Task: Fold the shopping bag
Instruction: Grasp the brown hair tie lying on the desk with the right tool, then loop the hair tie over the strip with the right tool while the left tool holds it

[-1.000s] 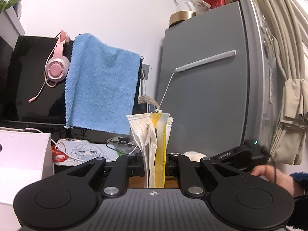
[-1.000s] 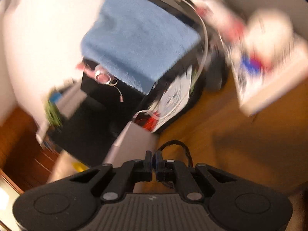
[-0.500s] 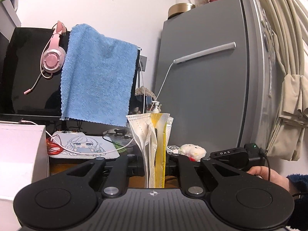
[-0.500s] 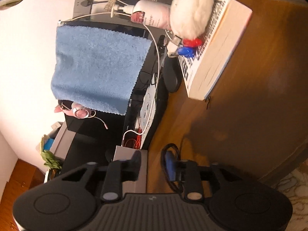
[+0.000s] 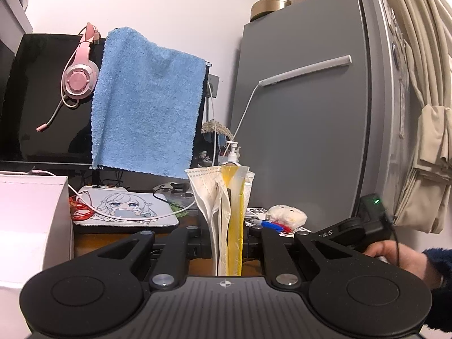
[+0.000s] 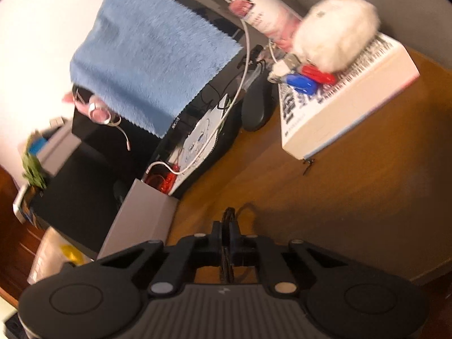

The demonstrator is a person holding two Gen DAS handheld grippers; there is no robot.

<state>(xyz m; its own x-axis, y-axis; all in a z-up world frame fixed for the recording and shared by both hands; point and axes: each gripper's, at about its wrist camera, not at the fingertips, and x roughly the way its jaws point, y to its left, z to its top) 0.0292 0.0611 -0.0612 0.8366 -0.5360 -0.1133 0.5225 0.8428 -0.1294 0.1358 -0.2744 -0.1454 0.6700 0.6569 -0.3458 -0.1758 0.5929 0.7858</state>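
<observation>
Cluttered desk surface (image 6: 353, 197). Left view: left gripper (image 5: 227, 243) jaws clamped on the shopping bag (image 5: 226, 214), a narrow white-and-yellow bundle standing upright above the surface, so folding looks well along; fridge (image 5: 305, 130) close on the right. Right view: right gripper (image 6: 227, 247) jaws pinched on a black cord loop (image 6: 228, 217), bare wood ahead, book (image 6: 347, 99) beyond; next fold needs that gripper freed.

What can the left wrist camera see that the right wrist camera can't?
Only the left wrist view shows the grey fridge, the curtain and the folded white-and-yellow shopping bag held upright in the left gripper. Only the right wrist view shows the bare wooden tabletop and a black cord pinched in the right gripper. Both show the blue towel, pink headset and white plush toy.
</observation>
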